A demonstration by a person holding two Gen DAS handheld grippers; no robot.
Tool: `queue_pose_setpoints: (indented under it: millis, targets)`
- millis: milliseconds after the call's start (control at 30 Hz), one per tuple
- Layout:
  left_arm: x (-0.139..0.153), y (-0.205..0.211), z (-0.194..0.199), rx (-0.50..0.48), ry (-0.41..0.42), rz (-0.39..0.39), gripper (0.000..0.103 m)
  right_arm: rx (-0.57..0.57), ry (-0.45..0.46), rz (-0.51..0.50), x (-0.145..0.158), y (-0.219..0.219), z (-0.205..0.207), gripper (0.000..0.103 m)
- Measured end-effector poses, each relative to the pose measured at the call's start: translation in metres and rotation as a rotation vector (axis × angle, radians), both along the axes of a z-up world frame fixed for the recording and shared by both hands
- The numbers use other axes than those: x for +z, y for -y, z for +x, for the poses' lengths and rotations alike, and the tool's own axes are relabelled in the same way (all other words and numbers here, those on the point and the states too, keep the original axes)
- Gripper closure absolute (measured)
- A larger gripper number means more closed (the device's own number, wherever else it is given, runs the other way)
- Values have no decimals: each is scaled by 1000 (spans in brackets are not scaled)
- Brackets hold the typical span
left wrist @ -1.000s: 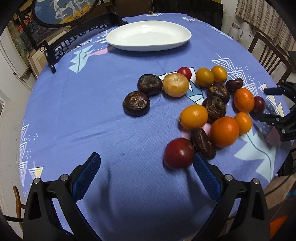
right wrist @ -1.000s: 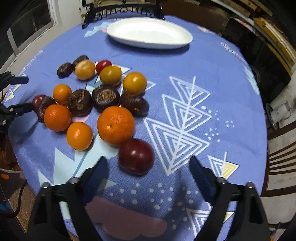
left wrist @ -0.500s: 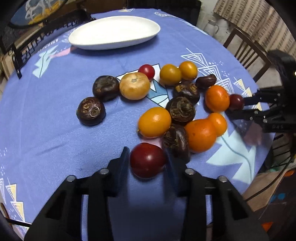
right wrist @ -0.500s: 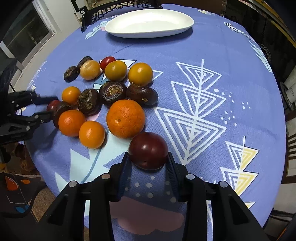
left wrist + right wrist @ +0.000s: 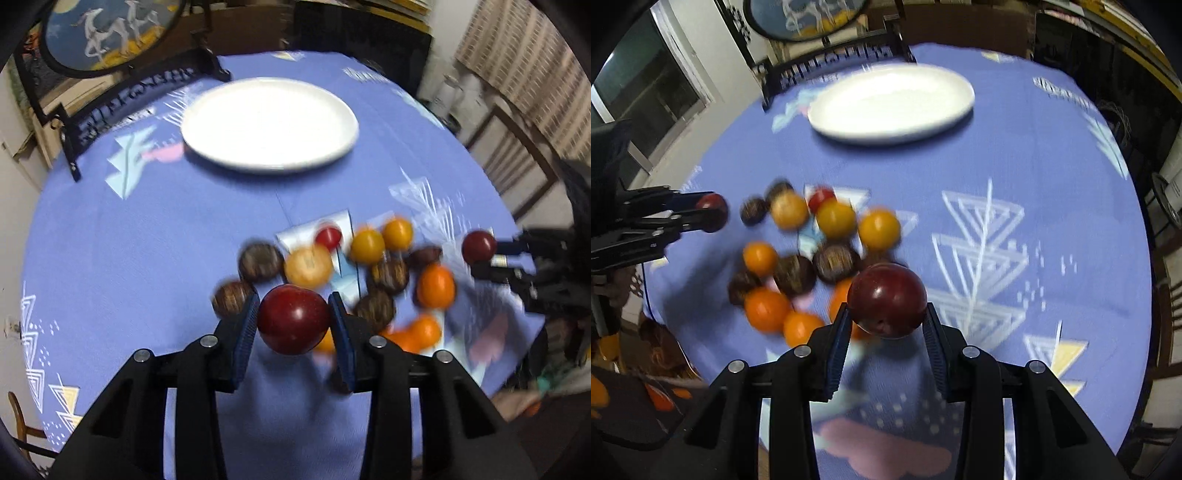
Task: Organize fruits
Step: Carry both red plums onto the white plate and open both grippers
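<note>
Left wrist view: the left gripper (image 5: 293,321) pinches a dark red plum (image 5: 293,318) above the blue tablecloth (image 5: 147,240), the bare white plate (image 5: 269,123) lying straight ahead beyond the blurred fruit pile (image 5: 351,266). Right wrist view: the right gripper (image 5: 886,321) clamps a second plum (image 5: 887,300), the plate (image 5: 891,103) ahead, roughly equally far; motion blur smears the fruit, hiding the kinds.

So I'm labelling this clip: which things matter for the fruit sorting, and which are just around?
Job: left gripper and right gripper, a plum in each; fruit pile; white plate.
Around: tablecloth, chair, framed picture.
</note>
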State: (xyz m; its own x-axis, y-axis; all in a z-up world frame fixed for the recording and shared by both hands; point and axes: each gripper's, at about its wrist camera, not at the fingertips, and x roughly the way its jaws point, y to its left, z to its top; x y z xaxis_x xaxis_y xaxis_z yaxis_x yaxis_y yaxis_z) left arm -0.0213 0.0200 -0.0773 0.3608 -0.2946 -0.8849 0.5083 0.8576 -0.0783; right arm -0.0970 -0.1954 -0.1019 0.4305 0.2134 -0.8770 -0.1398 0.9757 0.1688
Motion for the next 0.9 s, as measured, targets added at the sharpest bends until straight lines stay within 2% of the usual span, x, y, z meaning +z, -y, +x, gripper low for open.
queue_pose_setpoints:
  millis: [233, 333, 433, 667, 900]
  targets:
    - [27, 16, 55, 101, 50, 6, 65, -1, 98, 57, 42, -3, 57, 64]
    - [34, 26, 75, 132, 88, 38, 65, -8, 133, 73, 55, -1, 78, 64]
    - [37, 32, 95, 153, 85, 41, 65, -10, 162, 73, 63, 1, 99, 64]
    - [23, 47, 131, 169, 63, 78, 65, -23, 157, 92, 56, 6, 137, 64]
    - [-13, 60, 172, 179, 2, 164, 65, -58, 84, 107, 20, 6, 190, 63]
